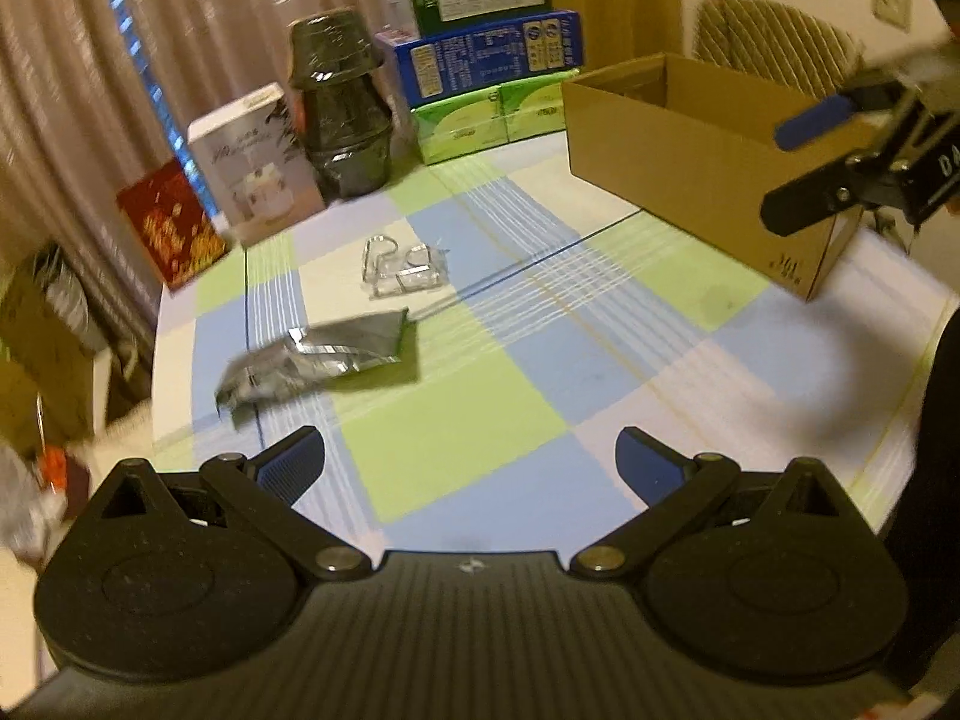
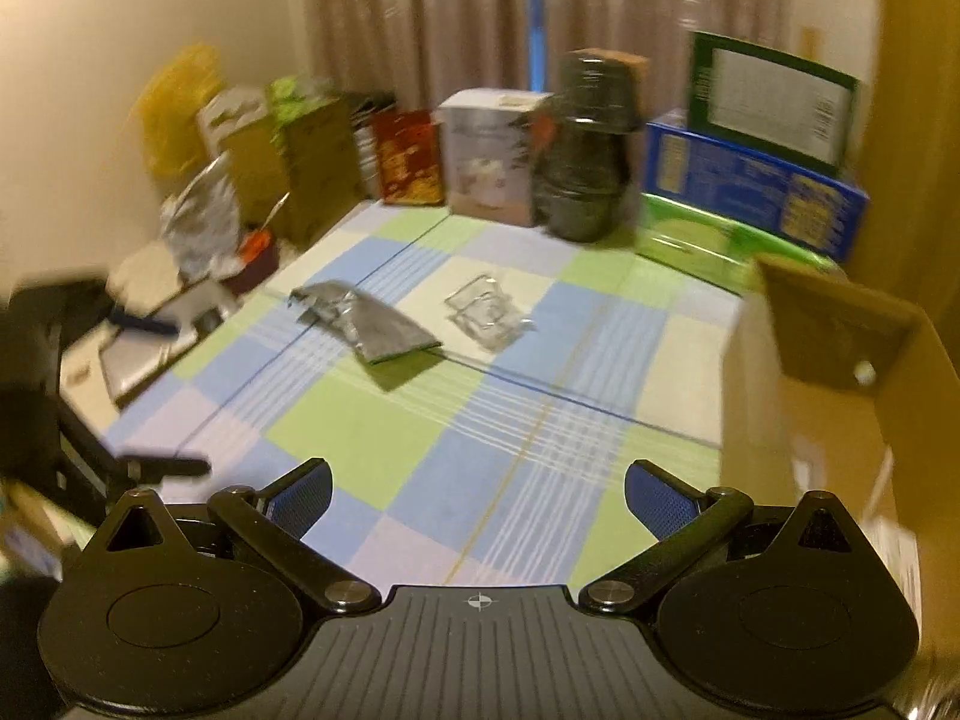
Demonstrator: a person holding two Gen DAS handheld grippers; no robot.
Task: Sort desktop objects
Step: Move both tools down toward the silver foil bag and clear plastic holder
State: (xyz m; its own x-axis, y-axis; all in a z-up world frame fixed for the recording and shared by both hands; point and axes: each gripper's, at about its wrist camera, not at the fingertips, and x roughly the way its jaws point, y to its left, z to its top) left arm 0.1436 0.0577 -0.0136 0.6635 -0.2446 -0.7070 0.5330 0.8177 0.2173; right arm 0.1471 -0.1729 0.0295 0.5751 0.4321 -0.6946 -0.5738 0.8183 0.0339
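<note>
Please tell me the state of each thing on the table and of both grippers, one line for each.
left gripper: open, holds nothing, above the table
right gripper: open, holds nothing
silver foil pouch: lies flat on the tablecloth, crumpled
clear plastic packet: lies on the tablecloth, apart from the pouch
cardboard box: open at the top, inside not visible
checked tablecloth: spread flat

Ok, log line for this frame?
left tool open | right tool open | crumpled silver foil pouch, clear plastic packet on checked tablecloth | brown cardboard box waiting
</note>
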